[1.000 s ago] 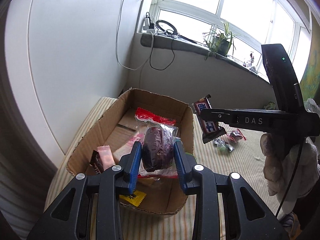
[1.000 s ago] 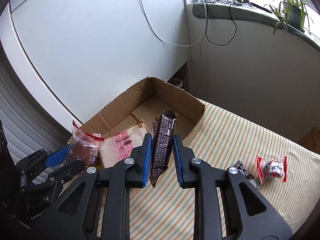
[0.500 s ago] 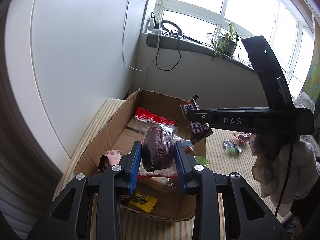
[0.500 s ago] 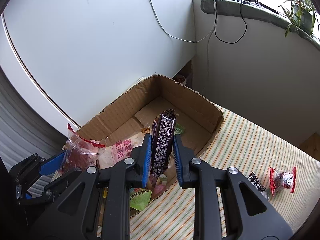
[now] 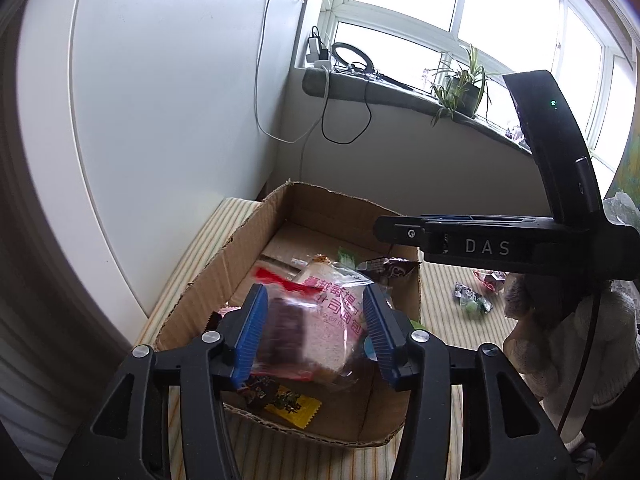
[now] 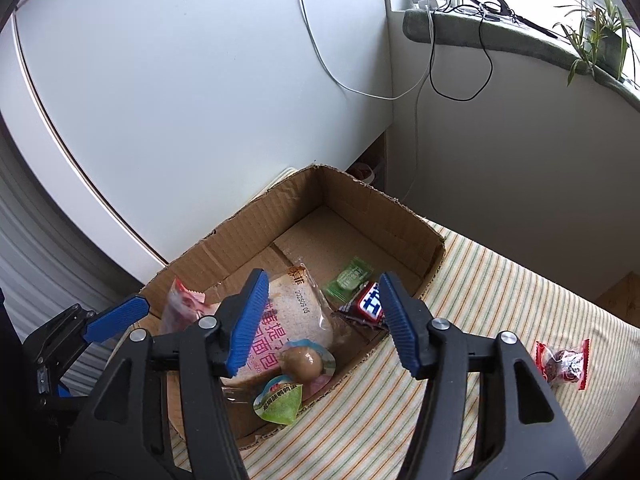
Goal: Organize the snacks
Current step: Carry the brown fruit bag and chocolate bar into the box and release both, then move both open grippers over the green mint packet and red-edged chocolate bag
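Both sets of tongs are spreading their blue jaws over one cardboard box (image 6: 404, 216): the left gripper (image 5: 316, 330) has a blurred clear packet with a red seal and a dark sweet (image 5: 284, 320) between its pads without either pad visibly pressing it, while the right gripper (image 6: 324, 320) has nothing between its jaws. In the box, the right wrist view shows one pink-lettered bread bag (image 6: 288, 312), one egg pack (image 6: 298, 364), one green candy (image 6: 352, 278) and one dark bar (image 6: 366, 306). On the striped cloth (image 6: 500, 292) outside lies one red-ended sweet (image 6: 564, 364).
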Motion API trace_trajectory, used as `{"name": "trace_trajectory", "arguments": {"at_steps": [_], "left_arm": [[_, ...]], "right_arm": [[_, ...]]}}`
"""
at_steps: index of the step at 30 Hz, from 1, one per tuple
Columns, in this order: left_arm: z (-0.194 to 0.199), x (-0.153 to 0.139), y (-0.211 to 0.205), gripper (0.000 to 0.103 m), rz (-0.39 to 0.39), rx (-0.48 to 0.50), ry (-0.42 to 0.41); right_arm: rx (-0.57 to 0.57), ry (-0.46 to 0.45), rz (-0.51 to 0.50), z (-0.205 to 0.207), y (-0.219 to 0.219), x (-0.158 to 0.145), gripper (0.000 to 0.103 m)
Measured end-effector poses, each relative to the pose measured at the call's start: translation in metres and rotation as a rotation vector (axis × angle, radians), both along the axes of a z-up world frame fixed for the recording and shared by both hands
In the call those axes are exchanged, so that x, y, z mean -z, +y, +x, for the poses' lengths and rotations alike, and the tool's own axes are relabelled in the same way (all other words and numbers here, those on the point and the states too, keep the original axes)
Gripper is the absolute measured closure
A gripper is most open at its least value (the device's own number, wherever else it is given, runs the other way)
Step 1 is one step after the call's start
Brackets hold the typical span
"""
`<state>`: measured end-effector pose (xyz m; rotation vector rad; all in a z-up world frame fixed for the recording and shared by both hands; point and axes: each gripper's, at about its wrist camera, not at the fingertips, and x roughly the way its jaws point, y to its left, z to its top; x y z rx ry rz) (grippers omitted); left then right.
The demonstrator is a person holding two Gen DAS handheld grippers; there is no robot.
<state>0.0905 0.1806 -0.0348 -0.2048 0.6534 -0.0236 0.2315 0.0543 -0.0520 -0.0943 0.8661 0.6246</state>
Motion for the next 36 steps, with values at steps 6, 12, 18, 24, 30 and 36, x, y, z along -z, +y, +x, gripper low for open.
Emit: {"name": "trace_trajectory", "arguments": {"at_steps": [6, 12, 18, 24, 30, 36], "left_arm": [[-0.003, -0.004, -0.006, 0.054, 0.001, 0.004, -0.009], [-0.002, -0.009, -0.022, 0.054, -0.019, 0.030, -0.020], [0.001, -0.012, -0.051, 0.054, -0.041, 0.085, -0.022], [0.009, -0.005, -0.090, 0.054, -0.064, 0.150, 0.009], [0.022, 0.008, -0.125, 0.054, -0.068, 0.204, 0.053], [0.038, 0.026, -0.150, 0.054, -0.088, 0.257, 0.118]], "right_arm": [[0.028, -0.016, 0.023, -0.008, -0.028, -0.012, 0.036], [0.086, -0.034, 0.044, -0.015, -0.084, -0.023, 0.036], [0.185, -0.048, 0.052, -0.015, -0.157, -0.024, 0.031], [0.277, -0.019, 0.053, -0.004, -0.222, -0.010, 0.030], [0.310, 0.045, 0.038, 0.014, -0.258, 0.016, 0.030], [0.266, 0.086, 0.065, 0.037, -0.256, 0.037, 0.030]]}}
